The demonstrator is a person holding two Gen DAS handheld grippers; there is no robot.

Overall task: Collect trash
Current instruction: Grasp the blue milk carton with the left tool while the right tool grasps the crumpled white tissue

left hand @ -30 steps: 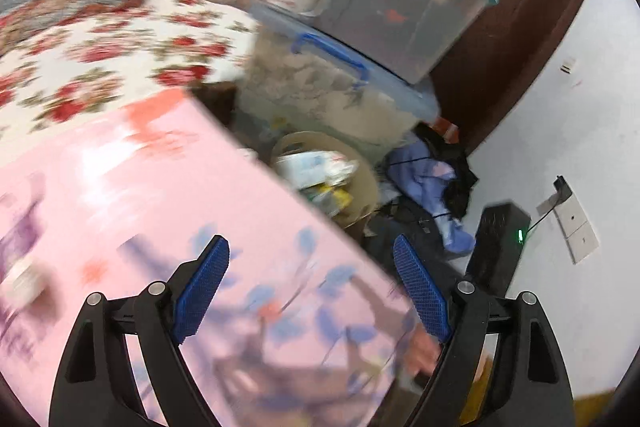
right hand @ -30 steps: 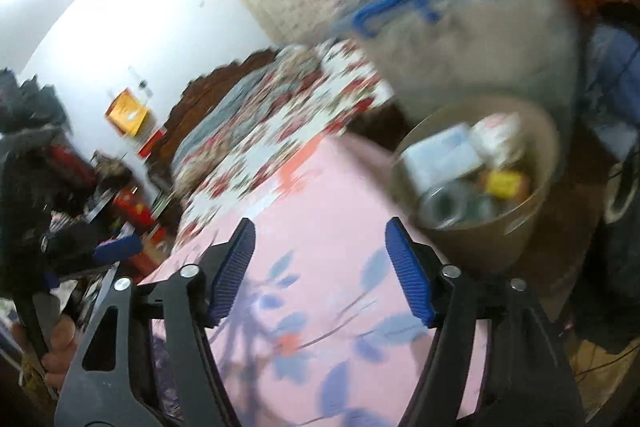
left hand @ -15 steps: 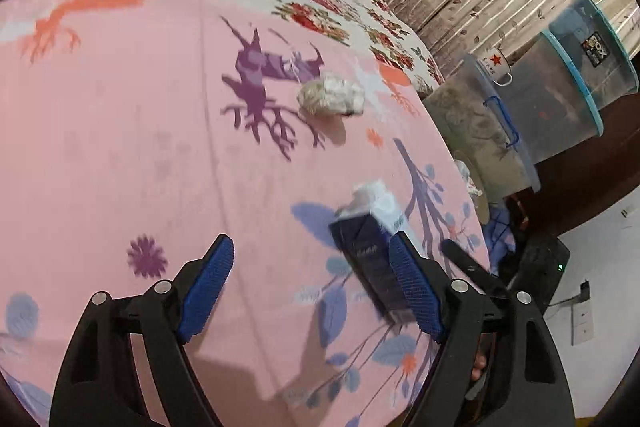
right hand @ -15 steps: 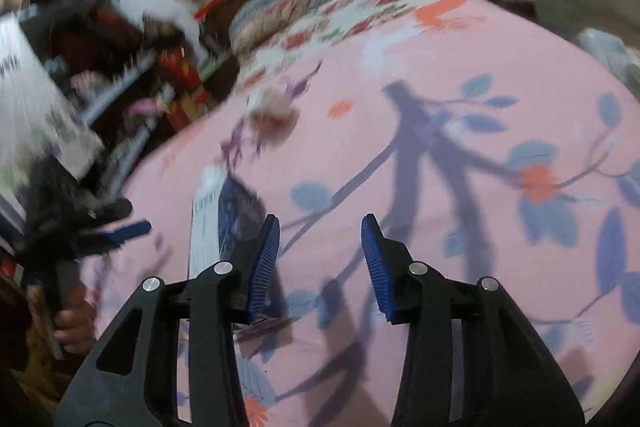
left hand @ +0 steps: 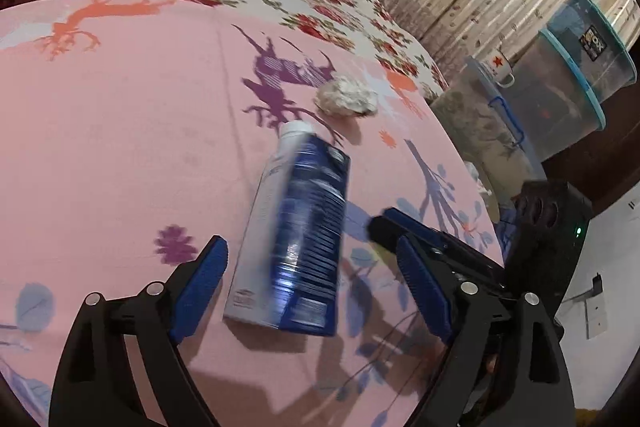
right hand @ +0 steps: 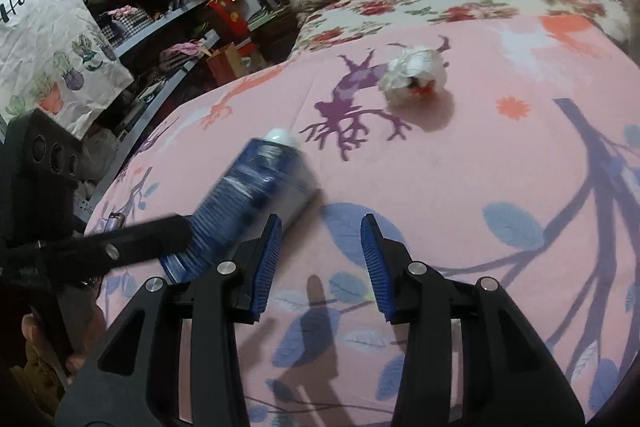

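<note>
Carton (left hand: 298, 239), blurred mid-frame on the pink sheet (left hand: 120, 147), now lies between the wide, just-reopened left gripper (left hand: 312, 291) jaws, ungripped; right gripper (right hand: 320, 267), just narrowed, empty; paper wad (right hand: 416, 75) upper right awaits.

One blue carton (left hand: 298, 239) and one crumpled paper wad (left hand: 347, 100) on the pink bedsheet (left hand: 120, 147). Three lidded plastic storage bins (left hand: 560, 107) stacked at the right in the left wrist view, one mug (left hand: 498, 67) on them. One white "Home" bag (right hand: 44, 43), two grippers.
</note>
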